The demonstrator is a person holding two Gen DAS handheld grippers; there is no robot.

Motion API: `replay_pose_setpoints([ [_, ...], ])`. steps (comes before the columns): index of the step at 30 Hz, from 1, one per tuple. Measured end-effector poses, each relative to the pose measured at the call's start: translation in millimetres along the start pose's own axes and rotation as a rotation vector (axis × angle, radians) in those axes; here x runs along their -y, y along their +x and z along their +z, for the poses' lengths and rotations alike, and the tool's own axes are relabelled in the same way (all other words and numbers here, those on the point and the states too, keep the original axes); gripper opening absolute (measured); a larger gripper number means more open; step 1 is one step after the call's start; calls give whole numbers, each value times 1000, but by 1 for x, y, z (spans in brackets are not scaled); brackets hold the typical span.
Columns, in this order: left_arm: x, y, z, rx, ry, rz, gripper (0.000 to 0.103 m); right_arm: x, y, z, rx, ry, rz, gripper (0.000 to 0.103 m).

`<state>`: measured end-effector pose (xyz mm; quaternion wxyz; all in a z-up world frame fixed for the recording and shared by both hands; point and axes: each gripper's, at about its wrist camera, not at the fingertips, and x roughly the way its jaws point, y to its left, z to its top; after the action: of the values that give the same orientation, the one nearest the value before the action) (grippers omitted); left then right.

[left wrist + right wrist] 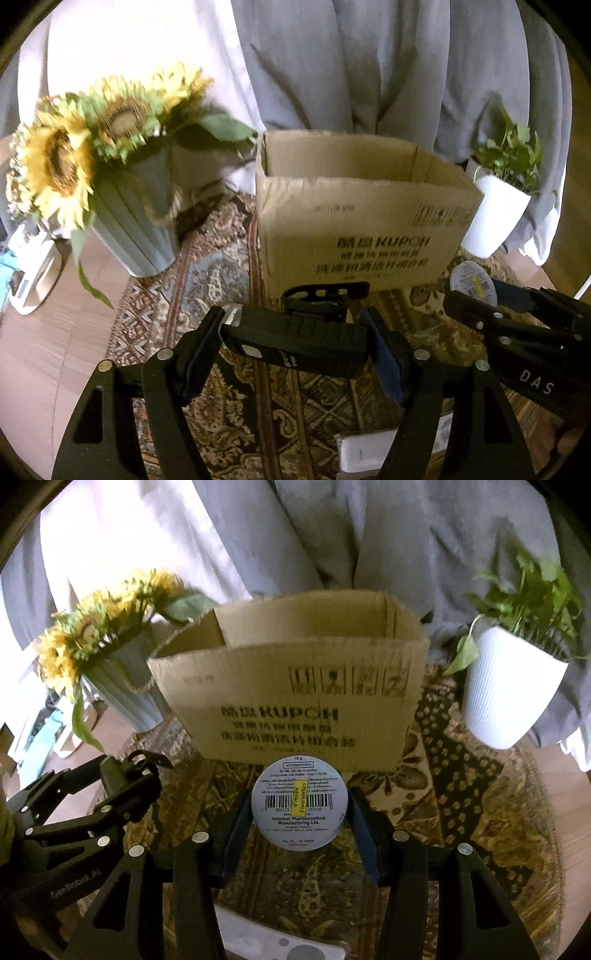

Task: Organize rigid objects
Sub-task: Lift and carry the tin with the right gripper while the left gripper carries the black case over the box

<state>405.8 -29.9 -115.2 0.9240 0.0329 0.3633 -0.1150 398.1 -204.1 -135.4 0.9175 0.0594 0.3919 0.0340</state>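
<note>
My left gripper (295, 343) is shut on a black handheld device (295, 341) and holds it crosswise above the rug, in front of an open cardboard box (354, 229). My right gripper (300, 812) is shut on a round silver tin (300, 802) with a barcode label facing the camera, also held in front of the box (288, 698). In the left wrist view the right gripper and tin (472, 282) show at the right. In the right wrist view the left gripper with the black device (129, 775) shows at the left.
A patterned rug (461, 775) lies under the box. A pale vase of sunflowers (136, 221) stands left of the box, a white potted plant (509, 694) right of it. Grey curtains (369, 62) hang behind. A white flat object (362, 454) lies on the rug below the grippers.
</note>
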Motion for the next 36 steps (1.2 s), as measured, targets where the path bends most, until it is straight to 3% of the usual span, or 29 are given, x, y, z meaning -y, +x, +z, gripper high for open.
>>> replay_pose_setpoints([
  [27,10,-71,53,225,-1,83,74,-14,-72,45,238,-13,-14,53],
  [36,14,-77,75,278,16,58,73,-17,-84,66,310,-28,-10,53],
])
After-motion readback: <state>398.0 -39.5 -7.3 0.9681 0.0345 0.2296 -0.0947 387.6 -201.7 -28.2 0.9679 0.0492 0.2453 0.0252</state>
